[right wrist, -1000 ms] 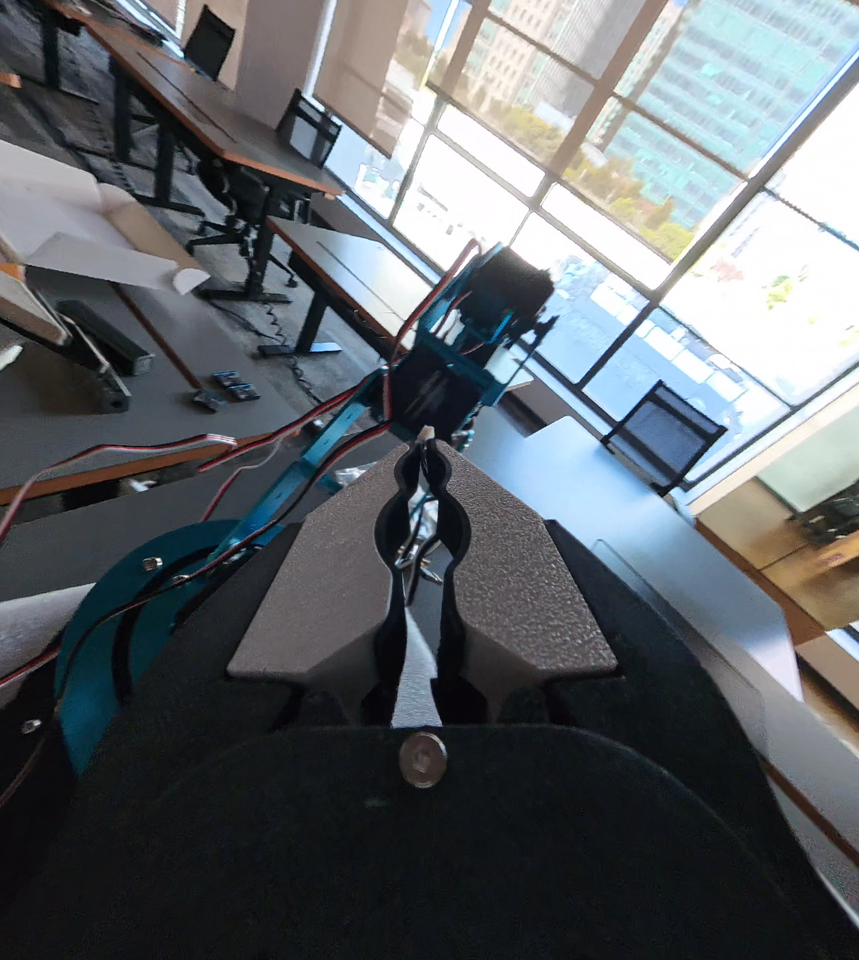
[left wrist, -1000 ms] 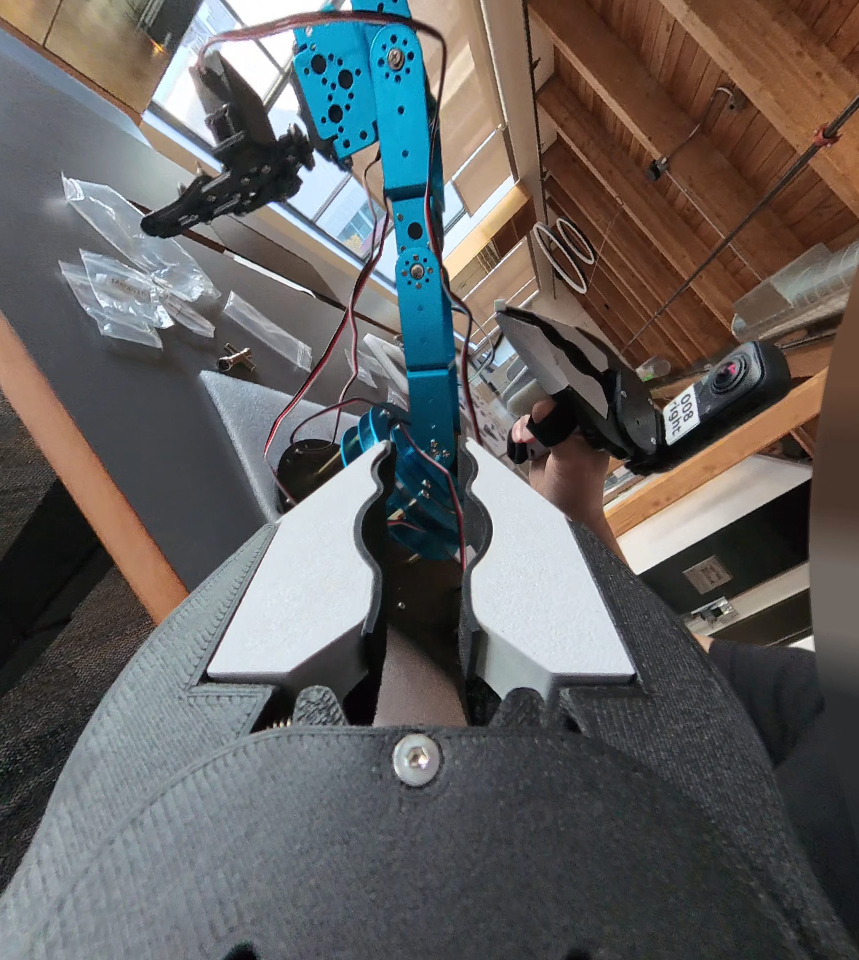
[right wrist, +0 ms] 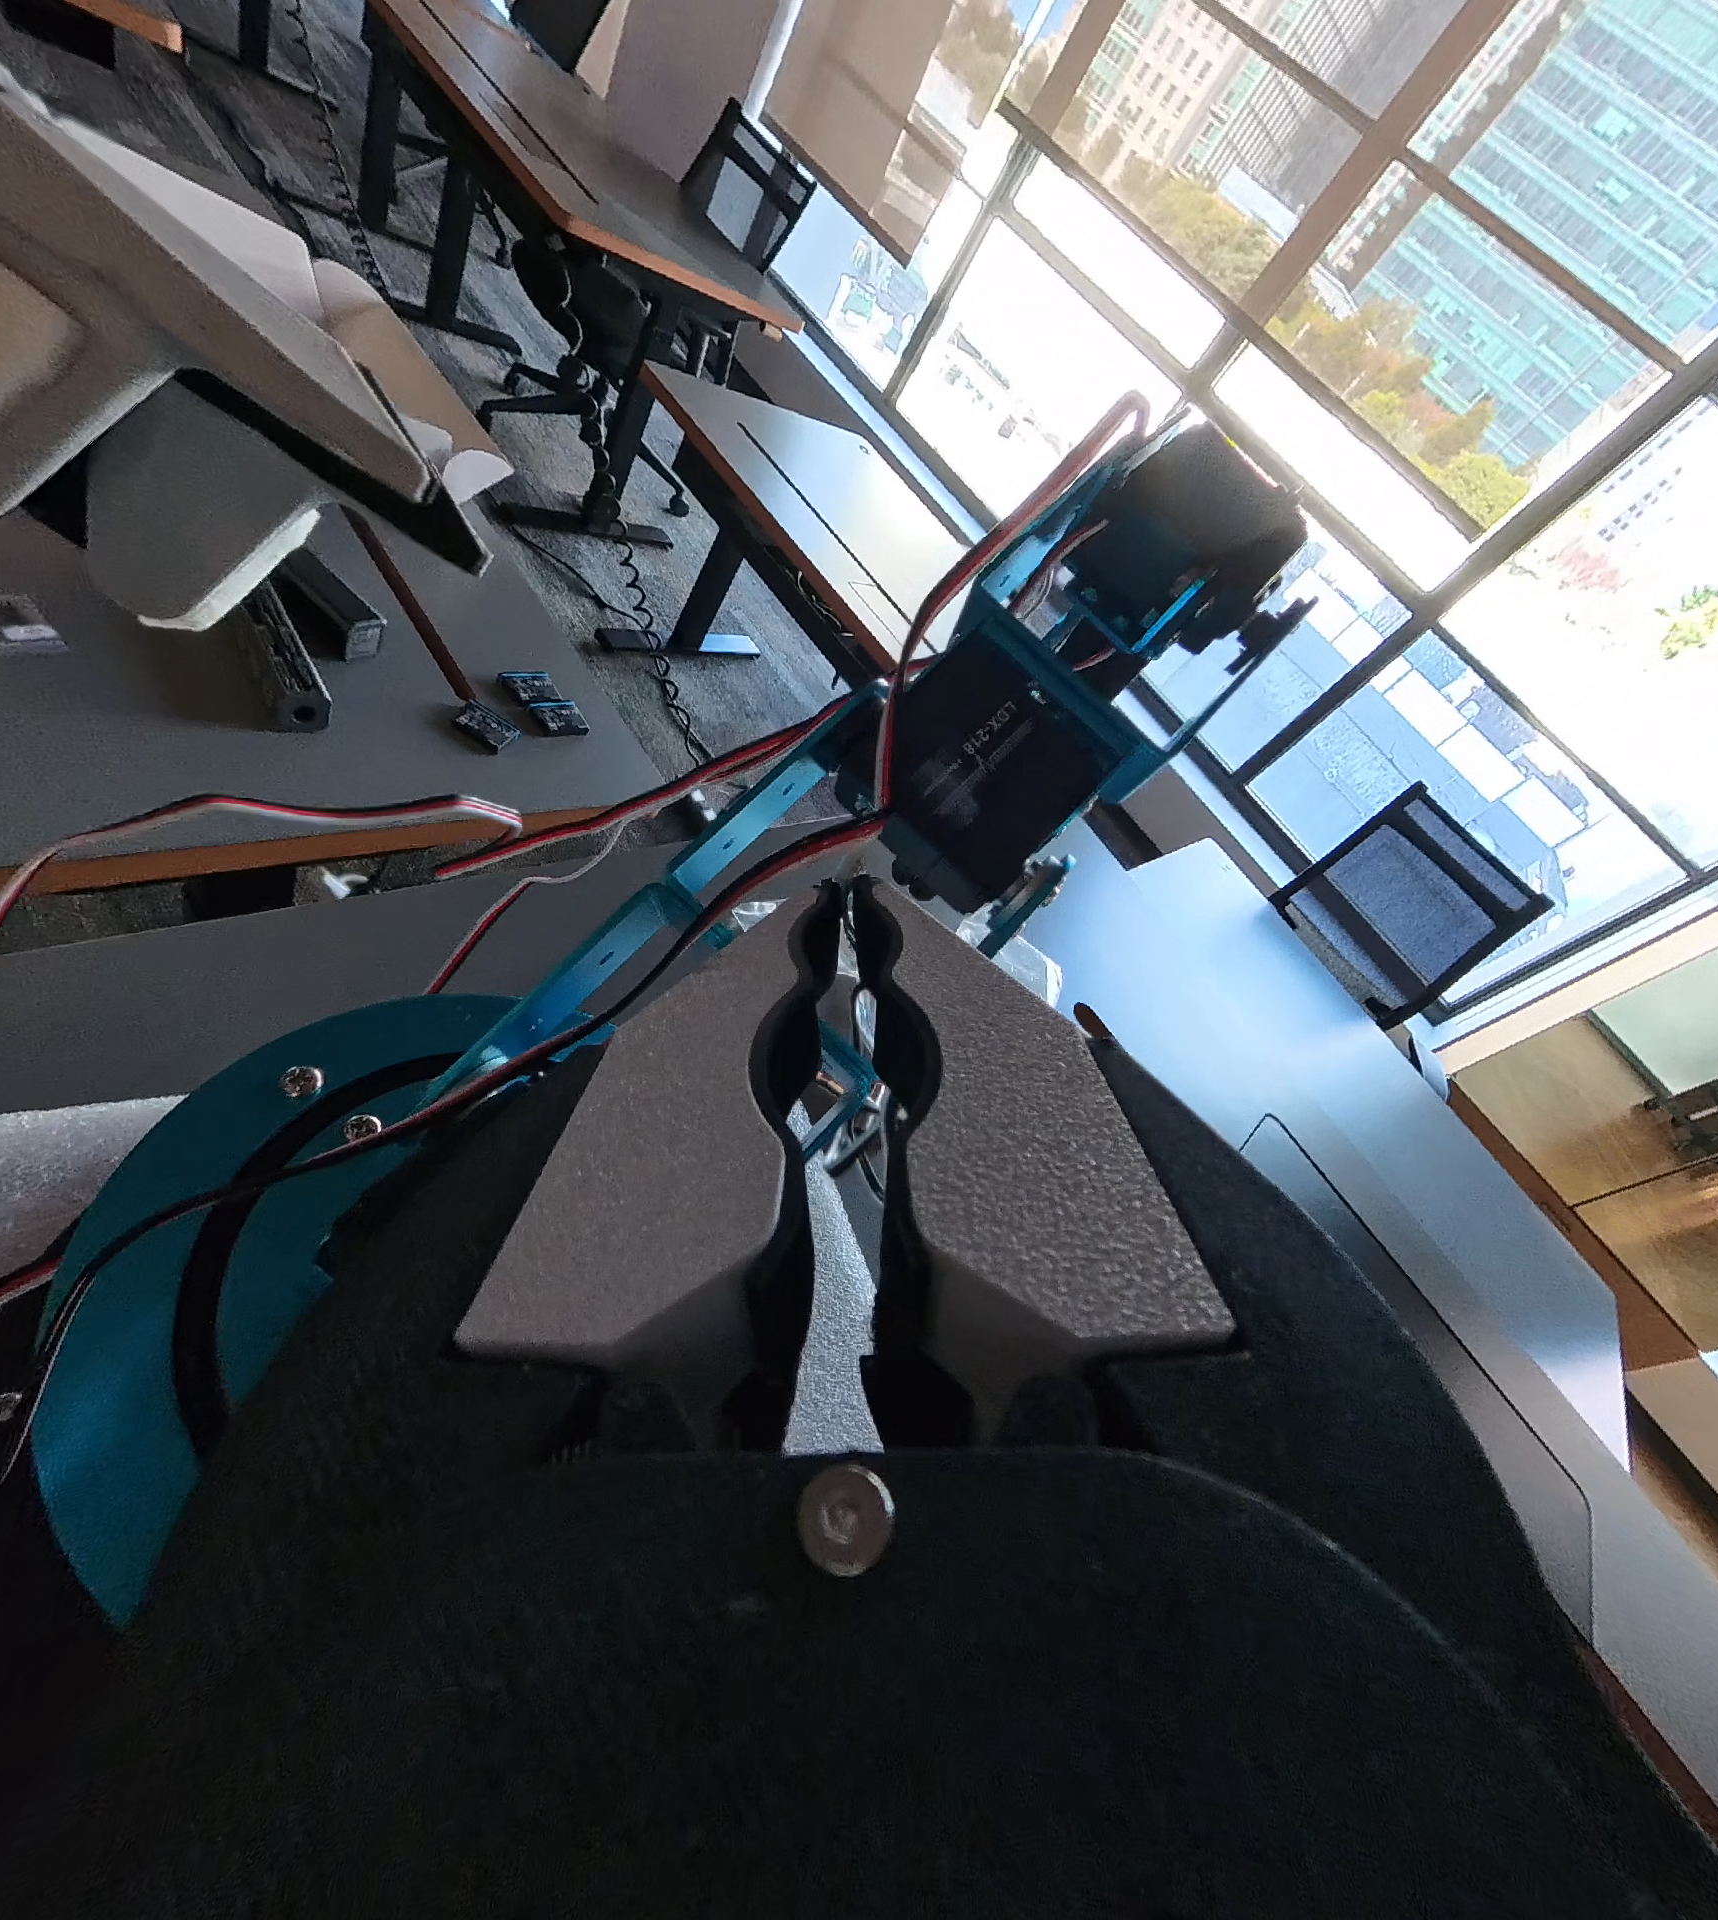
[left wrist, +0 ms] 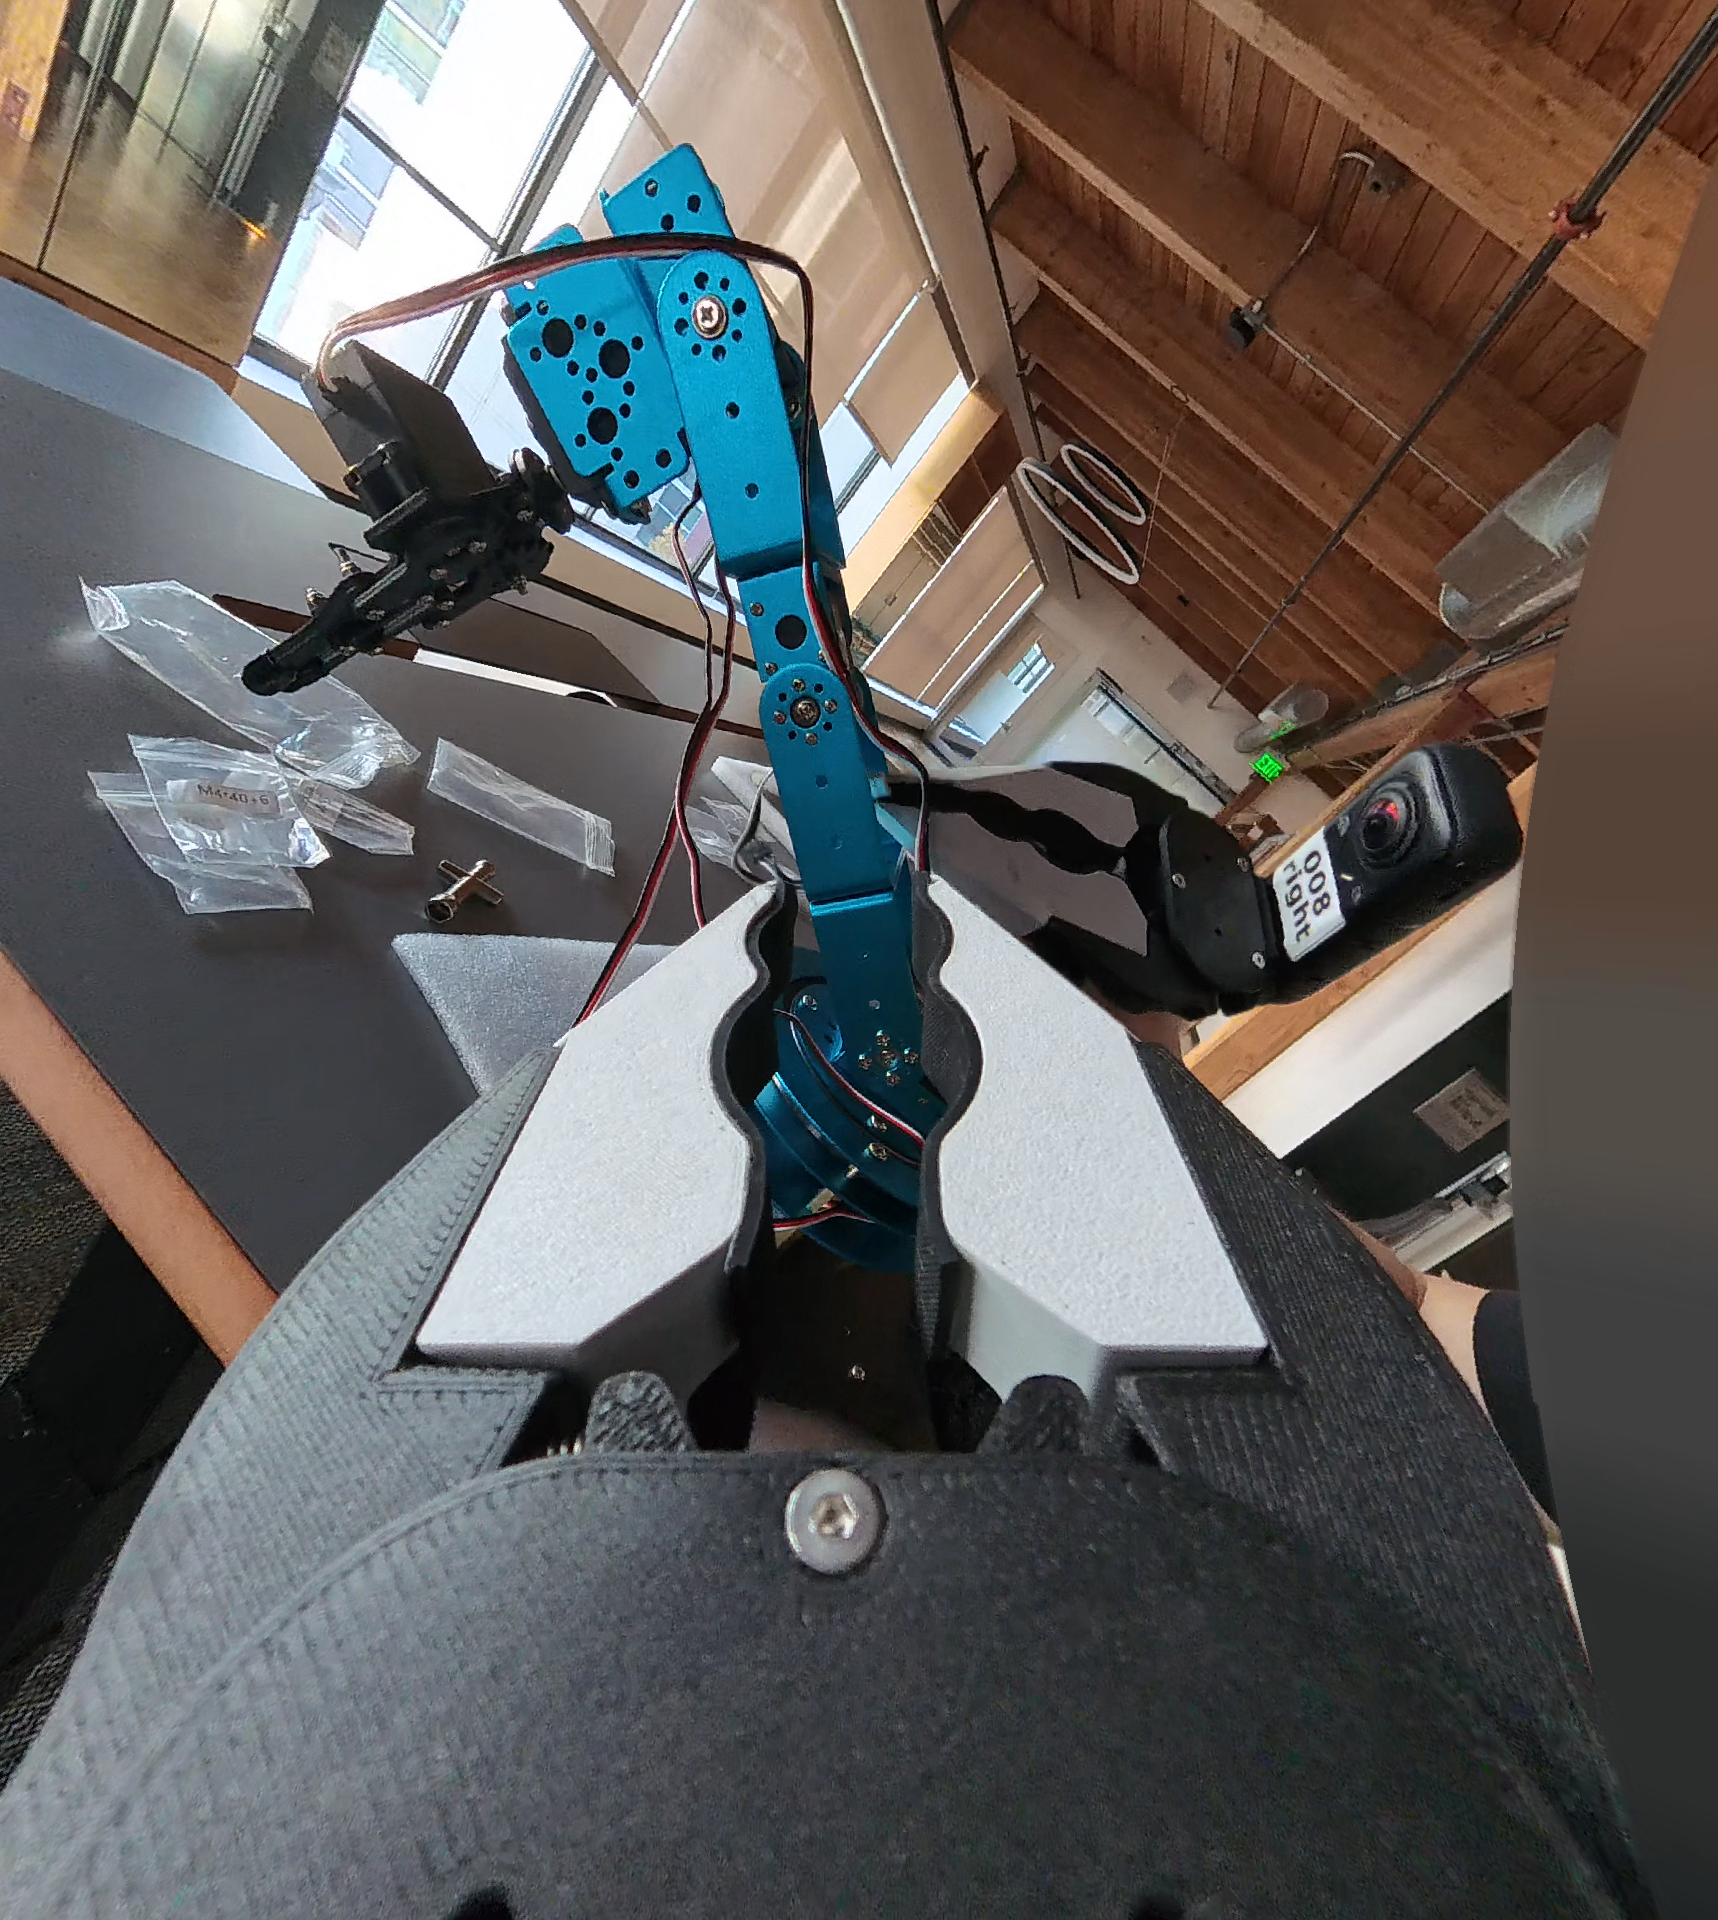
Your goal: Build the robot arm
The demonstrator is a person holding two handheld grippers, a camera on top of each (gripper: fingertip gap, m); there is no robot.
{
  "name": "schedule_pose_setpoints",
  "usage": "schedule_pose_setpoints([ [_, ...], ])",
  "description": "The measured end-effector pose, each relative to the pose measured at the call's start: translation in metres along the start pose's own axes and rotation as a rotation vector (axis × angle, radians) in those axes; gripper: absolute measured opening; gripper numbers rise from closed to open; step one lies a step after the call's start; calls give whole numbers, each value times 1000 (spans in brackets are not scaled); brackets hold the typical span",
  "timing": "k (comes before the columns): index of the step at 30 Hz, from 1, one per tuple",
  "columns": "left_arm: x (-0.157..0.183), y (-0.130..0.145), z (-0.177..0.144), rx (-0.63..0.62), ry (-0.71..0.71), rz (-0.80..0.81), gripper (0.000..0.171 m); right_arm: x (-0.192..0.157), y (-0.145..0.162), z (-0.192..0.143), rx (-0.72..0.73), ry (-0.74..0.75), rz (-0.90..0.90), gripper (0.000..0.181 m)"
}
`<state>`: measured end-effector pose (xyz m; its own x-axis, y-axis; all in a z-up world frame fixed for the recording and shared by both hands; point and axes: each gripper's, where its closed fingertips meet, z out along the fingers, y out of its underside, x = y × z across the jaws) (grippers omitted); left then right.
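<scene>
A dark counter (left wrist: 242, 1039) is seen at the left of the left wrist view, strewn with clear plastic bags (left wrist: 221, 810) and, nearer, a small metal cross wrench (left wrist: 460, 888); beyond them a black claw (left wrist: 398, 592) hangs from the top of a blue robot arm (left wrist: 782, 665) and points left over the bags. The arm's long axis rises steeply from a round blue base (left wrist: 834, 1153), which sits on a grey foam pad (left wrist: 502, 987); red, white and black servo wires (left wrist: 689, 821) trail down its left side. The left gripper (left wrist: 847, 914) is shown spread, one grey finger on either side of the arm's lowest link, just above the base; whether the pads actually touch the metal cannot be told. To the right, the right gripper (left wrist: 948, 831) reaches in from the far side at the same low link; in its own view the right gripper (right wrist: 839, 894) is nearly pressed together, with a narrow gap at the tips, and a grip on wire or bracket cannot be confirmed. The arm lies straight ahead of the left gripper and stretches away up and to the right of the right gripper, a black servo (right wrist: 990, 769) just beyond its tips.
</scene>
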<state>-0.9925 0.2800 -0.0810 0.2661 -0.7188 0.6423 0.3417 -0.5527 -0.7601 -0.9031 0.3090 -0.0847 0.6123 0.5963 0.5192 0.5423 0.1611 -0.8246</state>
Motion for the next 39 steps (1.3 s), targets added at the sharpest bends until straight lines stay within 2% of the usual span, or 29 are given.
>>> schedule_pose_setpoints([
  [7, -2, -6, -4, 20, 1, -5, 20, 1, 0, -11, 82, 9, 1, 0],
  [11, -6, -8, -2, 20, -5, -1, 20, 4, 7, -8, 50, 1, -7, 0],
  [15, -9, -7, -1, 30, 18, 9, 20, 5, 4, -4, 67, -34, 79, 0],
  [22, -12, -2, -11, 97, 54, 76, 22, 7, 1, 0, 69, -81, 127, 0],
  [31, -4, 4, -19, 126, 41, 117, 22, 1, -3, 2, 74, -78, 54, 0],
  [39, -3, -2, -18, 145, 39, 136, 23, 2, -4, 4, 80, -72, 42, 0],
])
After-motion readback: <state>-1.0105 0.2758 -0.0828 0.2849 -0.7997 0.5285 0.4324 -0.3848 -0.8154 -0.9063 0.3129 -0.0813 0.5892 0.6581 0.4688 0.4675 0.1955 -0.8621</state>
